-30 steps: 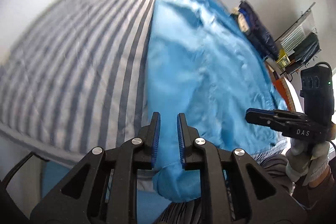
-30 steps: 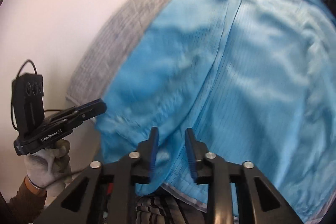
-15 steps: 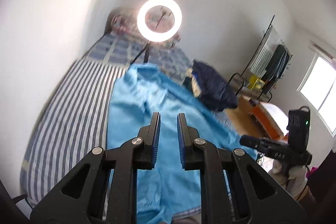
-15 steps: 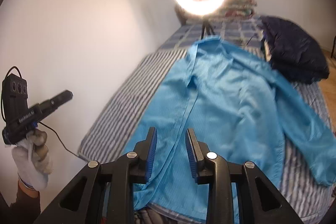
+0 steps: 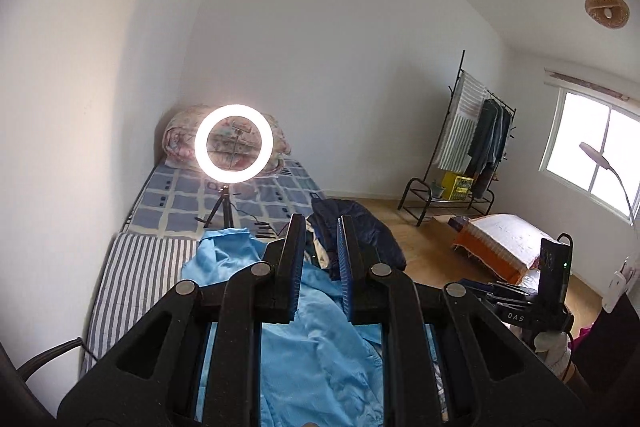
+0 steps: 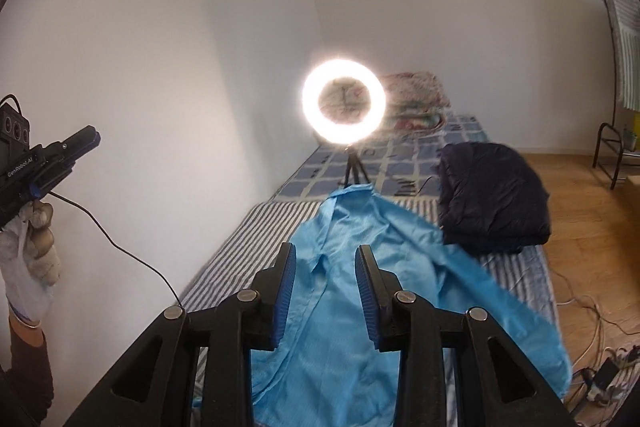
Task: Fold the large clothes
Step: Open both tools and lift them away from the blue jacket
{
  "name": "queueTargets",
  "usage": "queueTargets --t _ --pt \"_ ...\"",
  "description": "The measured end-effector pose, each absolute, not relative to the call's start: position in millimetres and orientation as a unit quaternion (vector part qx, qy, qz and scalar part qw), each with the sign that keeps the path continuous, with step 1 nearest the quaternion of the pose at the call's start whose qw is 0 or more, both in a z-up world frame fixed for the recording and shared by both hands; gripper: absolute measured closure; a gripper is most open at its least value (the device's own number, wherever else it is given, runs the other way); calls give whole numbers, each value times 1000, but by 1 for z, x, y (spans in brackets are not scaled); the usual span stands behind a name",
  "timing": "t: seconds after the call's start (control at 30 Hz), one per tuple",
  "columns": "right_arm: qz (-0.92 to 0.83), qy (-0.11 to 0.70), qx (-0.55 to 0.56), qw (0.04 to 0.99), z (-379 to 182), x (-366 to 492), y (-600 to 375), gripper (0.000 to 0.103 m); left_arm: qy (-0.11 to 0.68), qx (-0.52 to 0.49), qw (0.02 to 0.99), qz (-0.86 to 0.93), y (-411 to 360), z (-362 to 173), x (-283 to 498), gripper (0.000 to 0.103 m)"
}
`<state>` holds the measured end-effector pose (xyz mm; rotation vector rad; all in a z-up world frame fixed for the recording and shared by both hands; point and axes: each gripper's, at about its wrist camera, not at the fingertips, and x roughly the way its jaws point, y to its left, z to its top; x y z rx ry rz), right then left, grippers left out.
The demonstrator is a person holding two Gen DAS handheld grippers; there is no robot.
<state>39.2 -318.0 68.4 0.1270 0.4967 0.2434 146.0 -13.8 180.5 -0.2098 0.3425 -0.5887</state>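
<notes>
Blue shirt (image 6: 352, 307) lies spread, unfolded, on striped bed (image 6: 248, 247), below and ahead of both tools. Judged: between steps; next calls for descending to a sleeve or hem. Left gripper (image 5: 318, 267): narrow gap, empty. Right gripper (image 6: 325, 291): jaws opening, nothing between, touching nothing.

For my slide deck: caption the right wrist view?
Right gripper, empty, above a blue shirt spread on the striped bed.
</notes>
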Motion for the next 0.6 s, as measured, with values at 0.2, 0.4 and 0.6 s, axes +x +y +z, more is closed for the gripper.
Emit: queueTargets --t 0.2,0.4,0.6 --pt "89 253 74 960 57 34 -349 70 178 -87 930 -310 -45 170 139 87" --pt "48 279 67 957 15 21 -373 56 229 -77 912 -332 -74 113 126 77" --pt "12 315 100 944 -36 20 -413 43 286 -64 890 -349 -106 48 108 56"
